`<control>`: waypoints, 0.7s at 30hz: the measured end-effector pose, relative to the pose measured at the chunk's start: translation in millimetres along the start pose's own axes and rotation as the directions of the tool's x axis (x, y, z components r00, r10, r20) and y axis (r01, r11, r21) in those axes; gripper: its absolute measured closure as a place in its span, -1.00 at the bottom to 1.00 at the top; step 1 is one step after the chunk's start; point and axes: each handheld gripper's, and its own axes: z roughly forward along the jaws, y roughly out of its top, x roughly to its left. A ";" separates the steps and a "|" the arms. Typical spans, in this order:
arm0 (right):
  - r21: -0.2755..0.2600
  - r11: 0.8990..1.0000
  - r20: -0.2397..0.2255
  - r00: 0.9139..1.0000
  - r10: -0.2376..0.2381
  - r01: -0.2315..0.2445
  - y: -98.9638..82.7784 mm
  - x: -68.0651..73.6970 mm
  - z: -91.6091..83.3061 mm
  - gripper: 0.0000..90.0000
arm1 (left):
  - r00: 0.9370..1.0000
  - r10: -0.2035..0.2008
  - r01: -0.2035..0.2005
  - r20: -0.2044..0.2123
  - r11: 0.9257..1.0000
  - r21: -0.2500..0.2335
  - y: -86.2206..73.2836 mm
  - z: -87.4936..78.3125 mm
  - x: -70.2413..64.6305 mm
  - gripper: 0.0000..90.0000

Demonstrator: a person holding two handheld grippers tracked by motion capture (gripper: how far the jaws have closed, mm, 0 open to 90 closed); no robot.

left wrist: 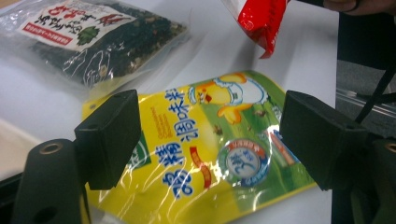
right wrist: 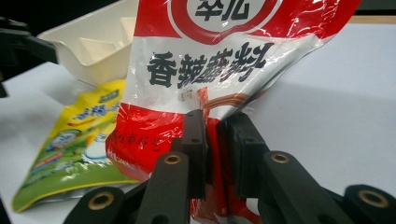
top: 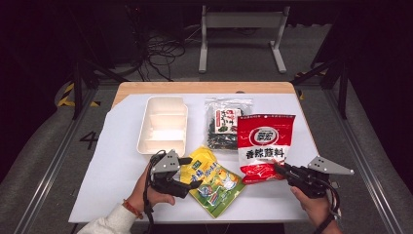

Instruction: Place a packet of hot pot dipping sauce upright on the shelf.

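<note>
My right gripper [top: 278, 168] [right wrist: 217, 122] is shut on the bottom edge of a red-and-white packet [top: 265, 139] [right wrist: 224, 60], whose near end is lifted off the white sheet. A corner of that packet [left wrist: 259, 21] hangs at the top of the left gripper view. My left gripper [top: 189, 174] [left wrist: 210, 135] stands open with its jaws wide apart. It hovers at the left end of a yellow-green packet with a chick on it [top: 213, 181] [left wrist: 210, 149] [right wrist: 74, 154], which lies flat and is not touched by the pads.
A clear packet of dark dried greens [top: 225, 124] [left wrist: 93, 37] lies behind the yellow one. A white compartment tray [top: 163, 124] [right wrist: 93, 46] sits at the back left. The white sheet [top: 112, 161] covers most of the wooden table.
</note>
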 end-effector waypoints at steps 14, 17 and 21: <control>-0.047 0.995 -0.117 0.988 -0.098 0.093 13.4 44.3 33.5 0.74 | 0.998 -0.050 0.052 0.034 0.995 -0.079 29.8 26.0 4.9 -0.45; -0.053 0.993 -0.140 0.984 -0.114 0.107 16.1 54.1 41.6 0.74 | 0.998 -0.060 0.063 0.035 0.994 -0.089 30.9 27.5 6.6 -0.38; -0.065 0.991 -0.159 0.979 -0.126 0.117 18.5 65.0 51.0 0.74 | 0.996 -0.073 0.078 0.055 0.993 -0.087 29.5 28.9 7.1 -0.26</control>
